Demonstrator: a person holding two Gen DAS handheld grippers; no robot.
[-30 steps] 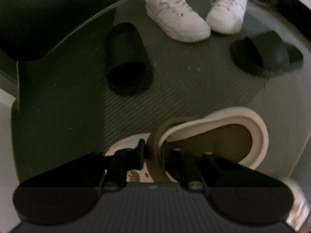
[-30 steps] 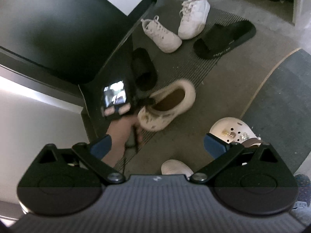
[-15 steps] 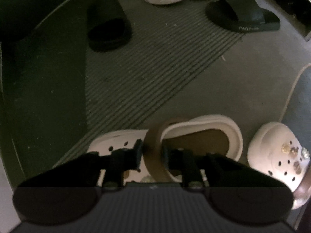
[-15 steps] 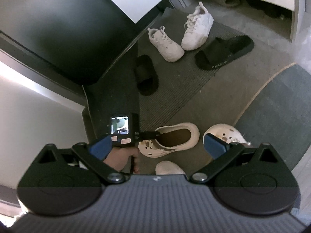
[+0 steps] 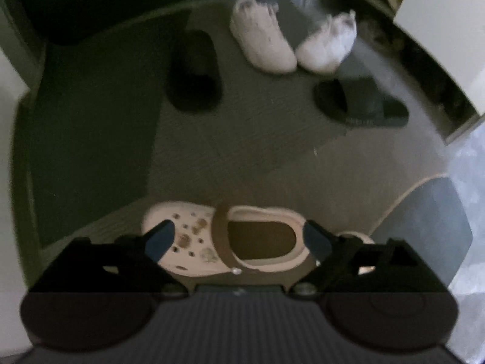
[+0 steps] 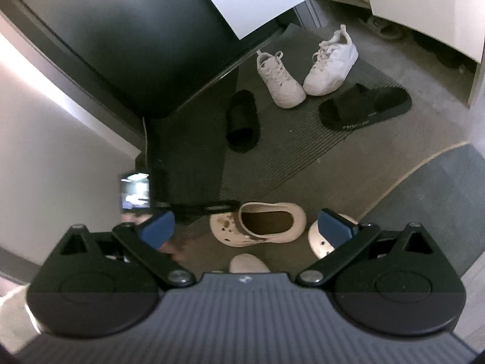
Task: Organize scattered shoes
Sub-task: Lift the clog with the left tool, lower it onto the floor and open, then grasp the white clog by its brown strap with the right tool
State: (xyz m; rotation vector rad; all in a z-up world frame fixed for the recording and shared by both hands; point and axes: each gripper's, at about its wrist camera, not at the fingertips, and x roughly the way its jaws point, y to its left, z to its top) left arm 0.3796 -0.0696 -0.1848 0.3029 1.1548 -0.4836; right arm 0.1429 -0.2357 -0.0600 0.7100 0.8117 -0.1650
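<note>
While the jaws were being spread, nothing was gripped by either tool.
Left gripper: its blue pads were seen opening wide to either side of the cream clog, clear of it.
Cream clog: laid on its sole on the bare floor, brown strap folded across the opening, charms on the toe.
Second clog: set just beside the first one's heel, largely hidden behind a finger.
Right gripper: held wide open, with no shoe between its pads.
White sneakers: placed on the ribbed mat, toes close together, heels splayed apart.
Black slides: one was left near the mat's dark edge, the other beside the right-hand sneaker, well apart from its mate.
Left wrist view: blurred throughout.
</note>
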